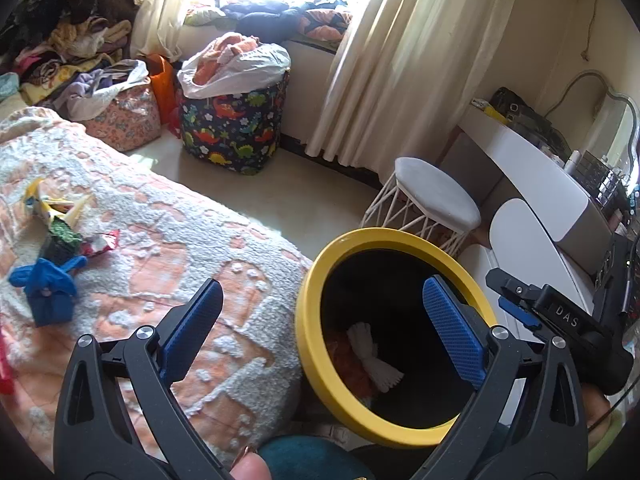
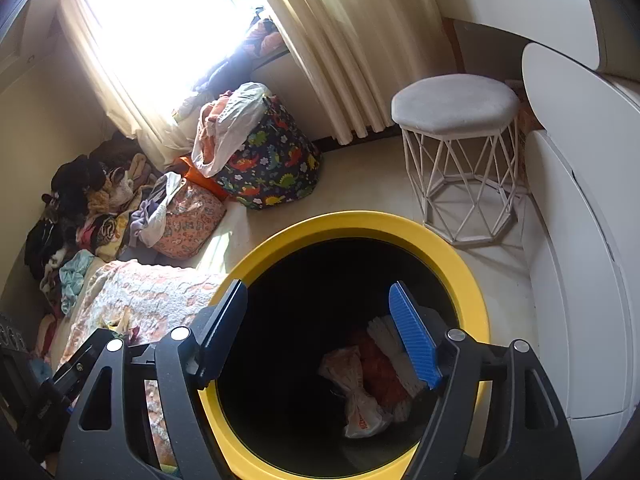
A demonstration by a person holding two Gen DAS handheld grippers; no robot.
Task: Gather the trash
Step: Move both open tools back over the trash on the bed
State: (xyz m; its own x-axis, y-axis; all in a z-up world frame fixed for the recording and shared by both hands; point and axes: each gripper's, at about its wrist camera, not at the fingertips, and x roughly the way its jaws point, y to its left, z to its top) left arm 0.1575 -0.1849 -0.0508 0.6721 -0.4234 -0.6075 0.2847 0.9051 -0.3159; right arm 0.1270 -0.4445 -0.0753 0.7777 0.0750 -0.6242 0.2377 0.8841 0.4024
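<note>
I'm counting one bin (image 2: 360,226) with three scraps (image 2: 362,392) lying inside, one stool (image 1: 436,192), two bags (image 1: 234,128) of clothes sitting by the window, two grippers (image 1: 322,328).

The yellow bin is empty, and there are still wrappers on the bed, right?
Not empty. The right wrist view shows wrappers already lying at the bottom of the yellow bin. The rest is right: in the left wrist view, more wrappers still lie on the bed.

Bin (image 2: 352,224) beside bed (image 1: 168,248), wrappers (image 2: 360,384) in bin, stool (image 2: 456,104) behind it.
</note>
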